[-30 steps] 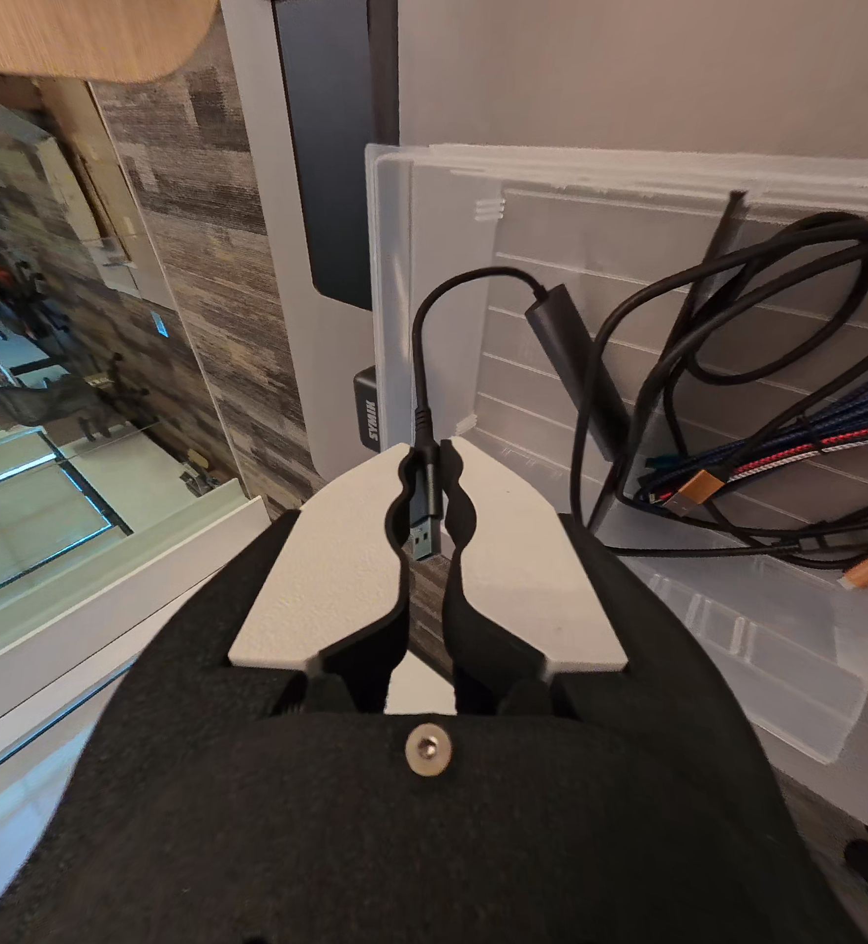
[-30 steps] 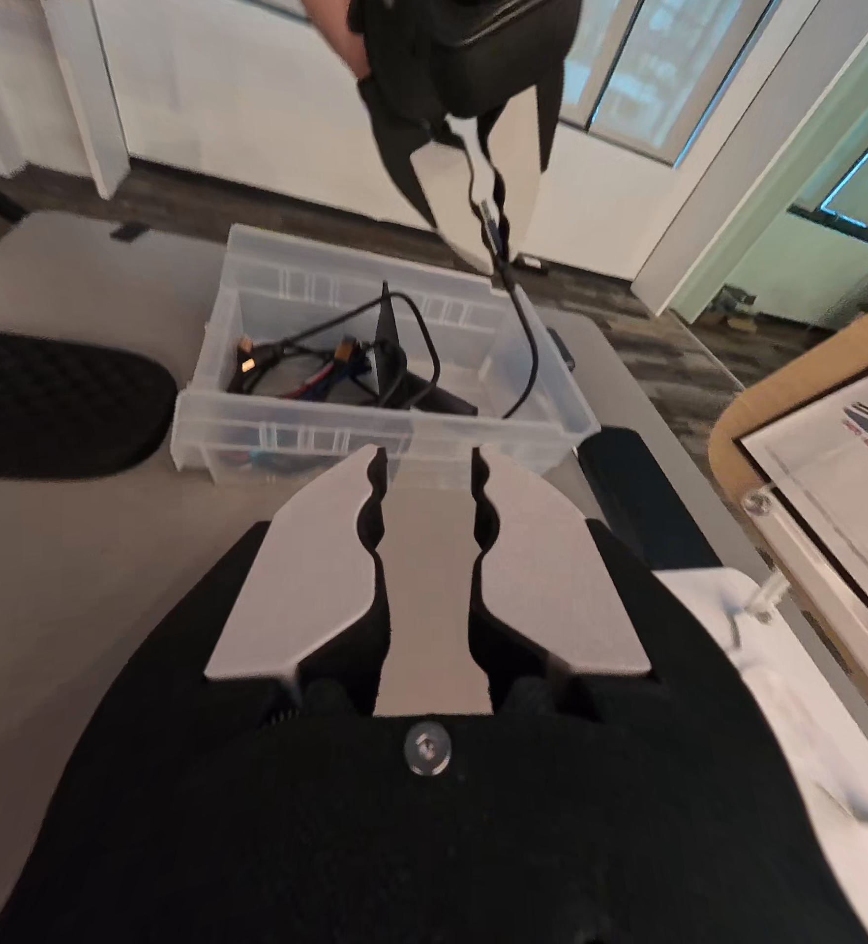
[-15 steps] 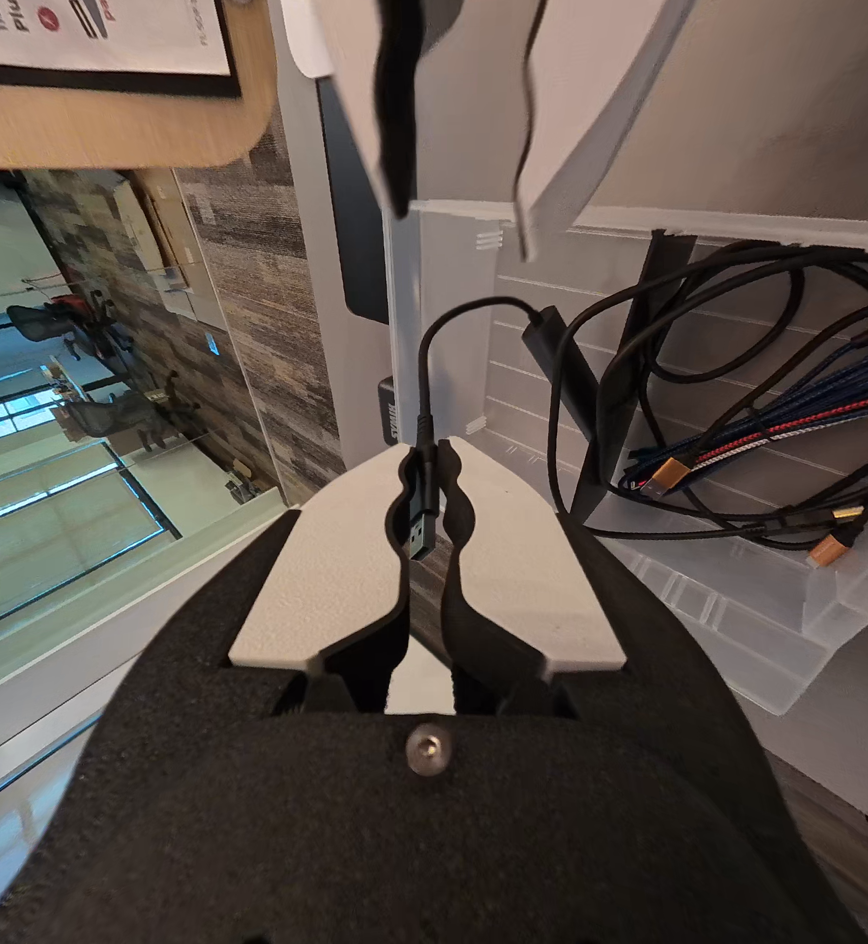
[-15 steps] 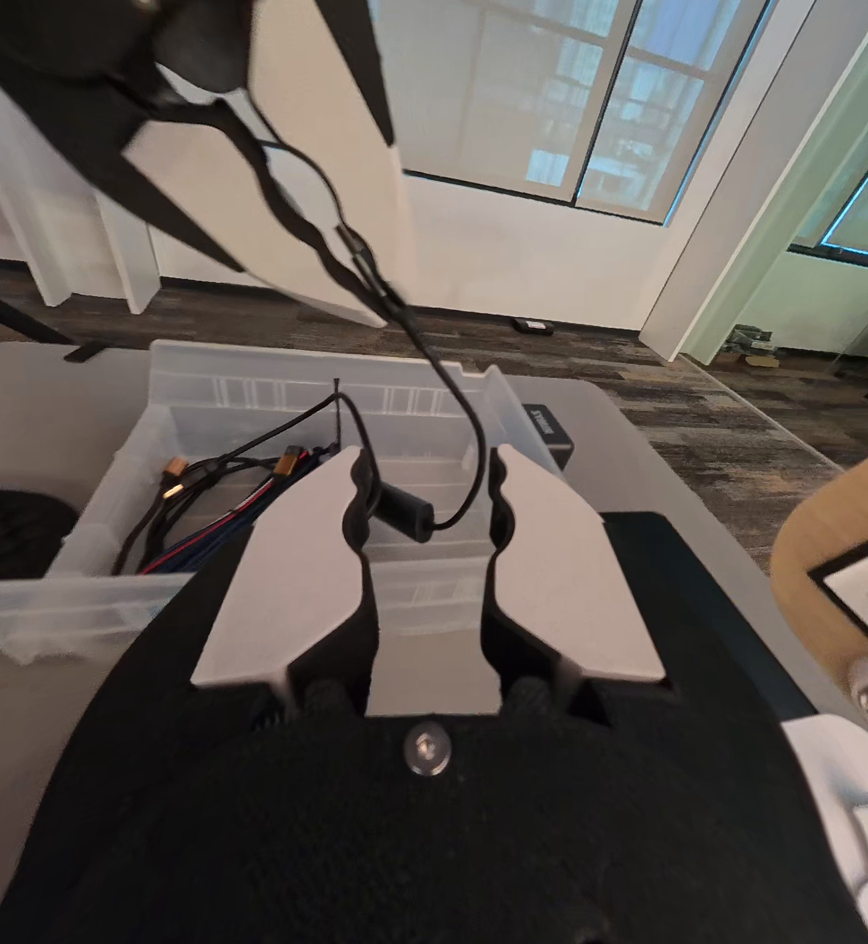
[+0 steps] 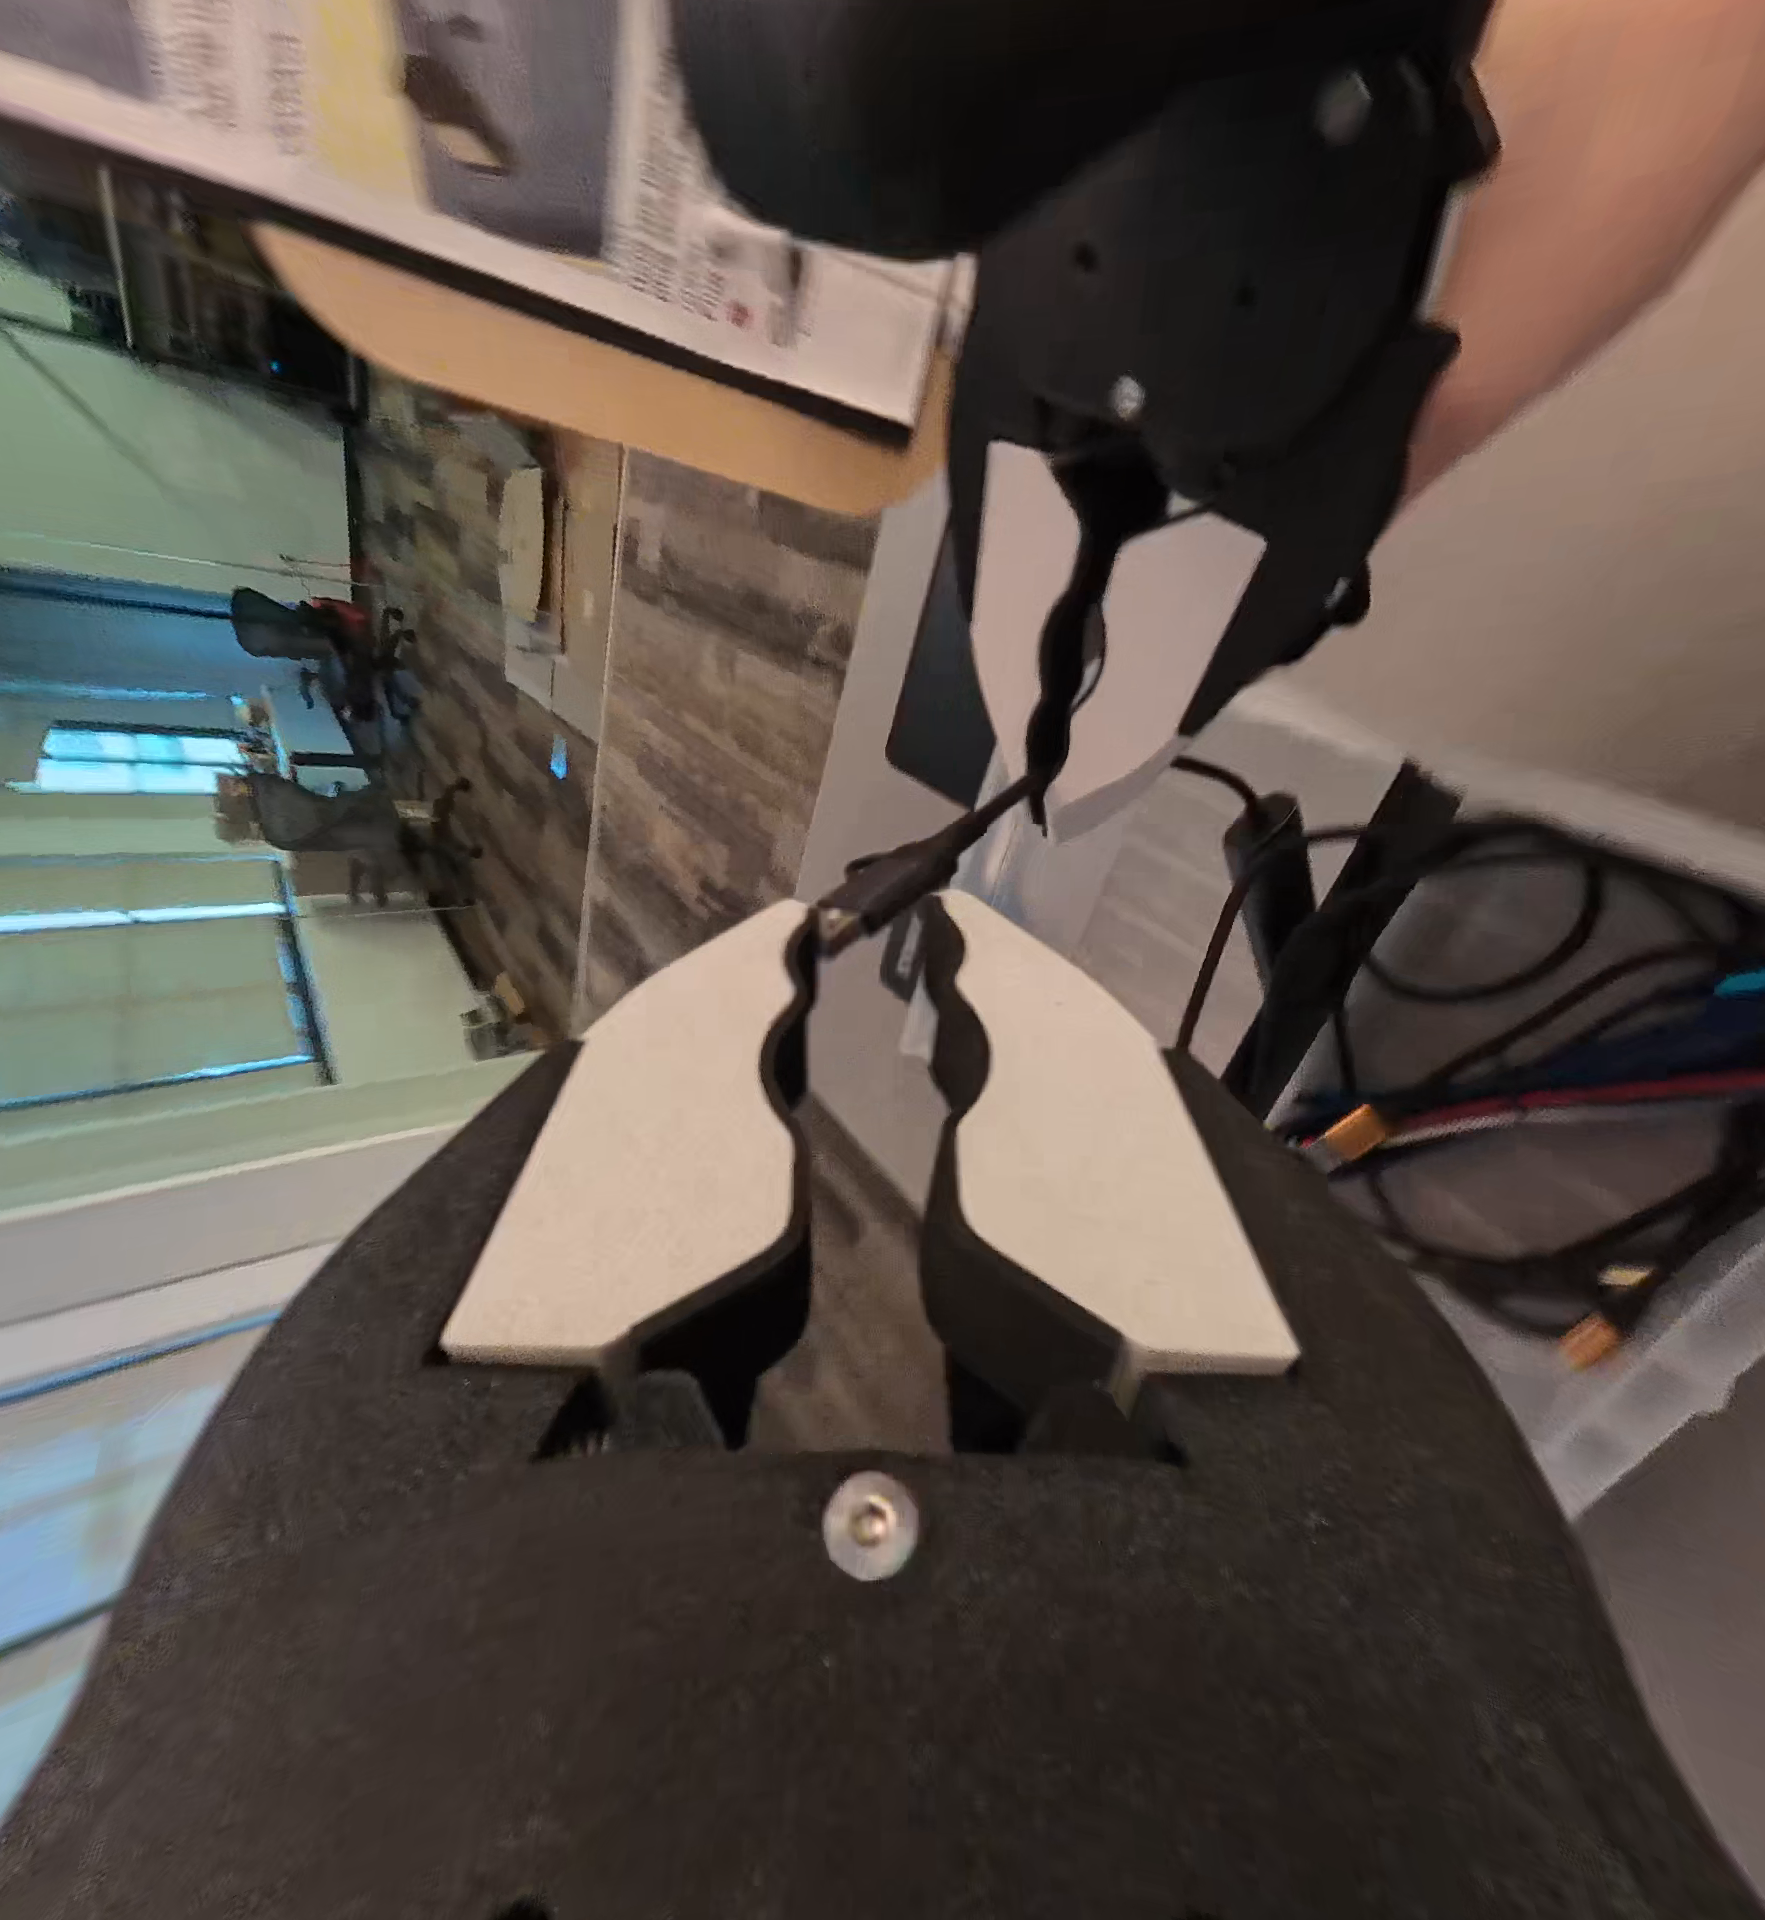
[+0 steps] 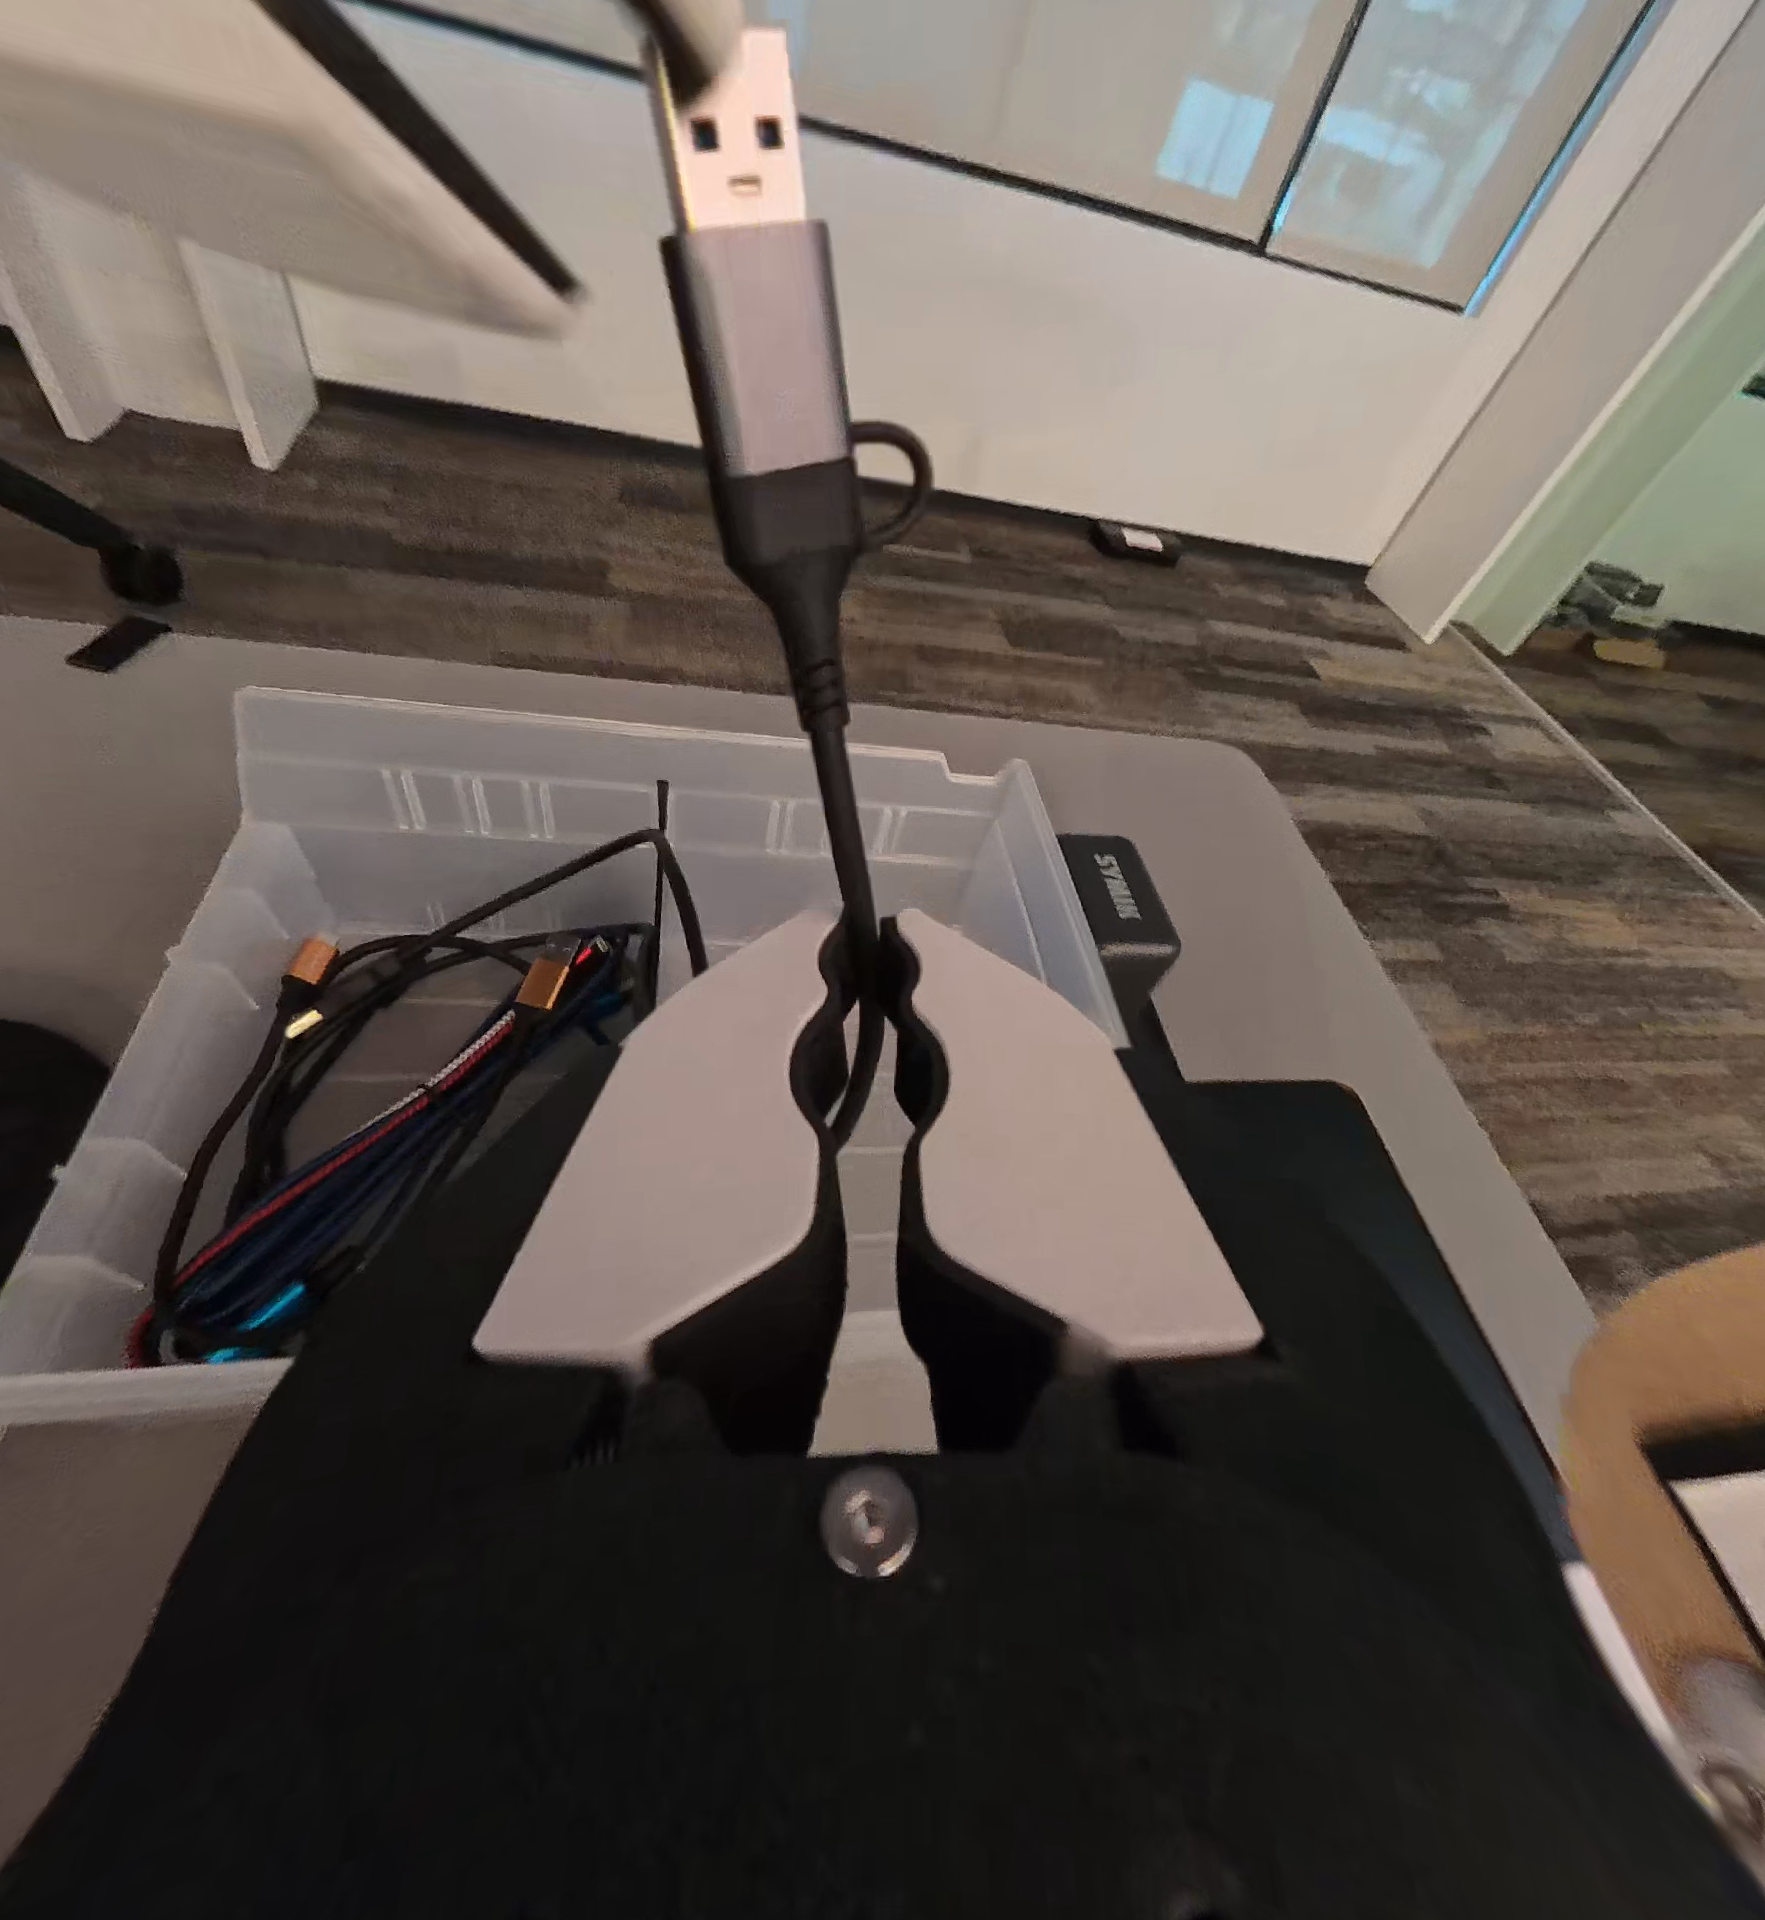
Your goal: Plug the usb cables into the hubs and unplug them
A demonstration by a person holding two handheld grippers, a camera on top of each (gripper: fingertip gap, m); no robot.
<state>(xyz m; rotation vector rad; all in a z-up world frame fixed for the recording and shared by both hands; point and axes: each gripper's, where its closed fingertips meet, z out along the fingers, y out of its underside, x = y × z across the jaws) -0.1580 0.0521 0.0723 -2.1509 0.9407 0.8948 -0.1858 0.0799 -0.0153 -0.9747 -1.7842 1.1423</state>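
Observation:
My right gripper [image 6: 865, 940] is shut on the thin black cable [image 6: 842, 810] of a USB hub, a little below its grey USB plug [image 6: 769, 343]. The plug stands up above my fingertips. In the left wrist view my left gripper [image 5: 873, 920] is open. The plug [image 5: 857, 909] only leans against the tip of its left finger and is not pinched. The right gripper [image 5: 1049, 790] shows above, closed on the cable. The dark hub body [image 5: 1273, 862] hangs into the clear plastic bin [image 5: 1688, 1382].
The bin [image 6: 442, 790] stands on a grey table and holds a tangle of black, blue and red cables [image 6: 390, 1122] with orange plugs. A small black block [image 6: 1117, 894] and a black mat [image 6: 1273, 1143] lie right of it. A wooden table edge [image 6: 1740, 1351] is at the right. There is about 10 cm between the tips of the two grippers. My right gripper is the nearer one to the small black block [image 6: 1117, 894]: about 25 cm, against 30 cm.
The right gripper moved in from open and closed on the cable below the plug. The left gripper, which was pinching the plug, opened and let it go.

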